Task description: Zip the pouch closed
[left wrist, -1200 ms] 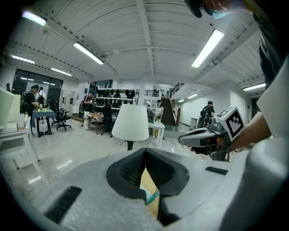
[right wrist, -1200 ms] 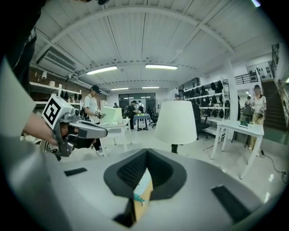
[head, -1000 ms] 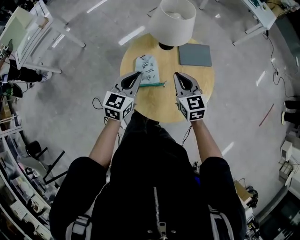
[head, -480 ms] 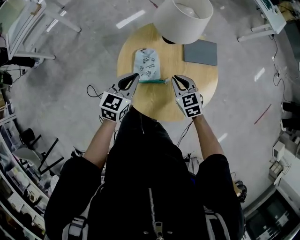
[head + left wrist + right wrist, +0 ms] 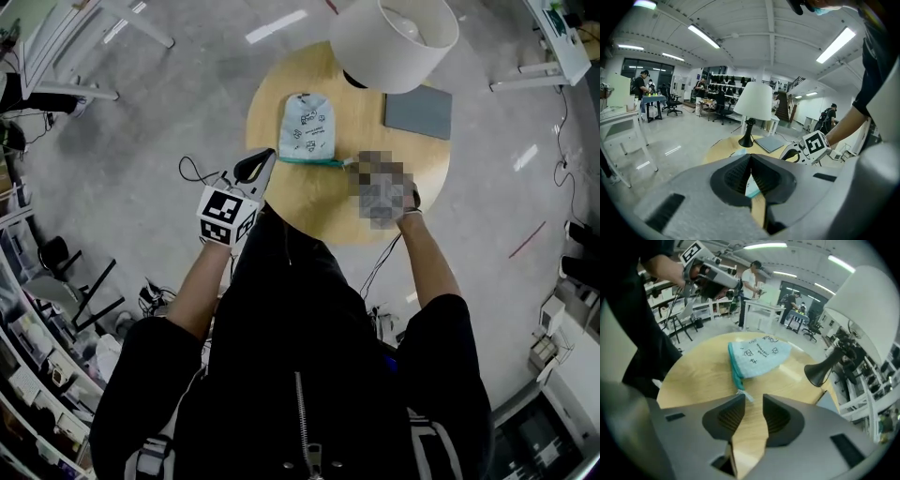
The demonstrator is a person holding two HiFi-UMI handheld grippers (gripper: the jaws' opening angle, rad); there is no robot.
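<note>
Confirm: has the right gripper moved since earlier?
Yes. Against the round table, the right gripper has come down and in toward the pouch's zipper end; its jaws have just been opening, empty.

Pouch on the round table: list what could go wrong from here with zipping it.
1. The right claw, whose jaws have just been opening, has only bare tabletop between them. The small zipper pull lies just ahead by one jaw tip, so closing may miss it.
2. The left claw is shut and not holding the pouch. Unanchored, the pouch may slide when the pull is tugged.
</note>
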